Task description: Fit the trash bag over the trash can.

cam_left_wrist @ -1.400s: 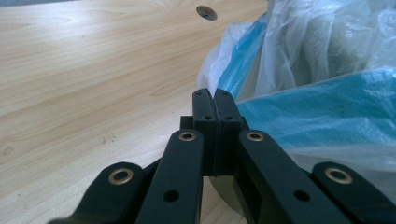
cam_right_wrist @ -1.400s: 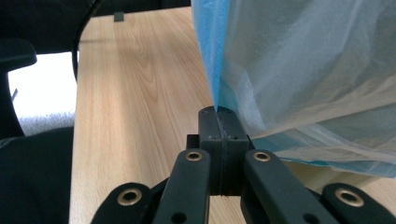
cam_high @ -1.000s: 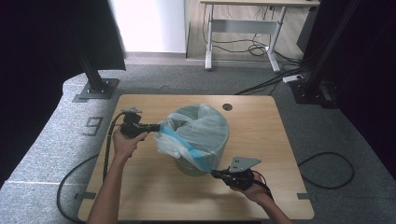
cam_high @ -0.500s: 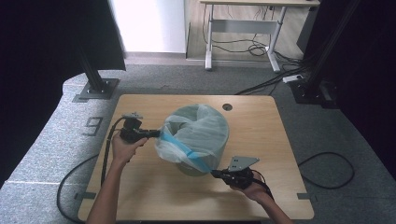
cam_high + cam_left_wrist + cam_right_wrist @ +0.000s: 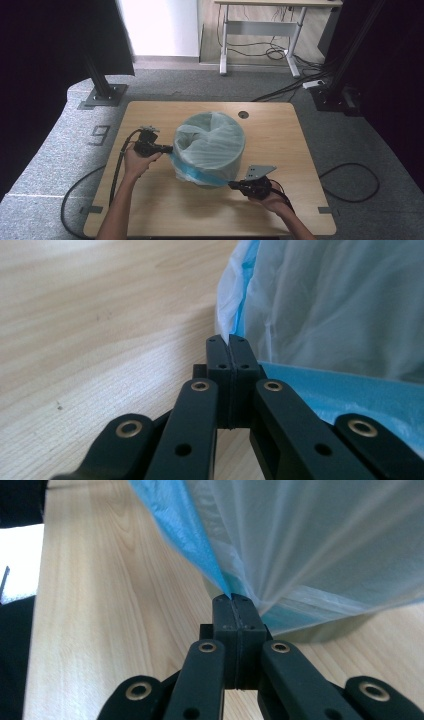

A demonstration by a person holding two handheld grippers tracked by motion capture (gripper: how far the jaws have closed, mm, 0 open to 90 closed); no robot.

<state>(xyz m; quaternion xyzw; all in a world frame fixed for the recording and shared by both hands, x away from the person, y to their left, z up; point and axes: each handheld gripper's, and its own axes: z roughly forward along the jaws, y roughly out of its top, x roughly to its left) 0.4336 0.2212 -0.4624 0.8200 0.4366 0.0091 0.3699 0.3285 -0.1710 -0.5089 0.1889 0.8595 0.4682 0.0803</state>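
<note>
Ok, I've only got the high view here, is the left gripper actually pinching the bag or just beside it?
Observer: The left gripper is shut on the bag's white edge, above its blue band.
Operator: And the right one?
Observer: The right gripper is shut on a fold of the bag, which pulls taut from its tips.
Operator: Is the bin off the table there?
Observer: Its base seems to rest on the table.
</note>
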